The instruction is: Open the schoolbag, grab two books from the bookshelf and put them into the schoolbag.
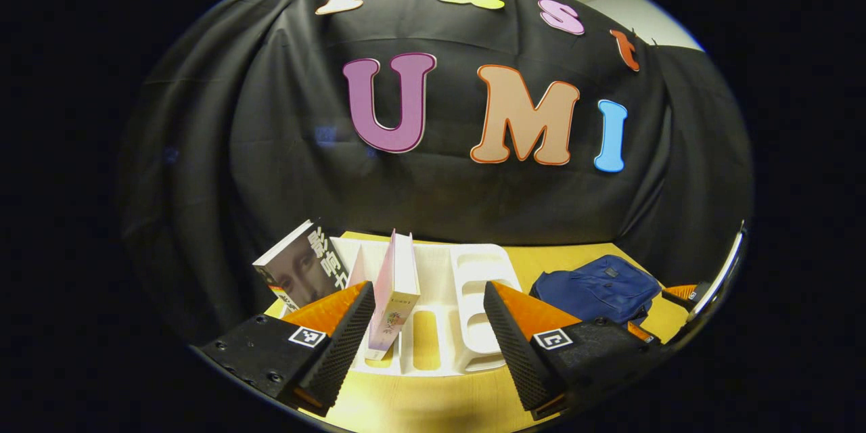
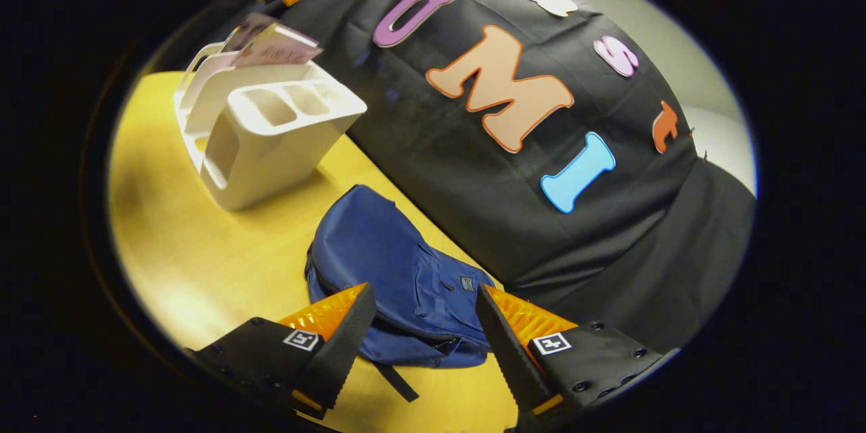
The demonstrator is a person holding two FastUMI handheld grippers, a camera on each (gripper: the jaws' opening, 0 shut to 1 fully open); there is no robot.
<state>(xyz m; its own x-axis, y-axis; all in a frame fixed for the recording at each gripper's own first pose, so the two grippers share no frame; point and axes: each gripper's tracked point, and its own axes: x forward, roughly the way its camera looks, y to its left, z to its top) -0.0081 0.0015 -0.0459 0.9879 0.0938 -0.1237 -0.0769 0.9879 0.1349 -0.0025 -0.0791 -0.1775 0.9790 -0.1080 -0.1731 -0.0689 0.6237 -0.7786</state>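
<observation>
Standing pink book (image 1: 394, 291) in white bookshelf (image 1: 473, 298), blue schoolbag (image 2: 399, 277) zipped

The schoolbag (image 2: 392, 264) is dark blue. The bookshelf (image 2: 270, 142) is plain white. One book (image 1: 394, 291) has a pale pink cover; another book (image 1: 304, 270) has a dark cover with a painted portrait. The table (image 2: 203, 264) is yellow.

I am facing a black cloth wall (image 1: 284, 149) that is hanging in loose folds right behind the far edge of my yellow wooden desk (image 2: 203, 264). Above the cloth a pale plain wall (image 2: 703, 81) is showing, and soft light is glaring off the desk.
</observation>
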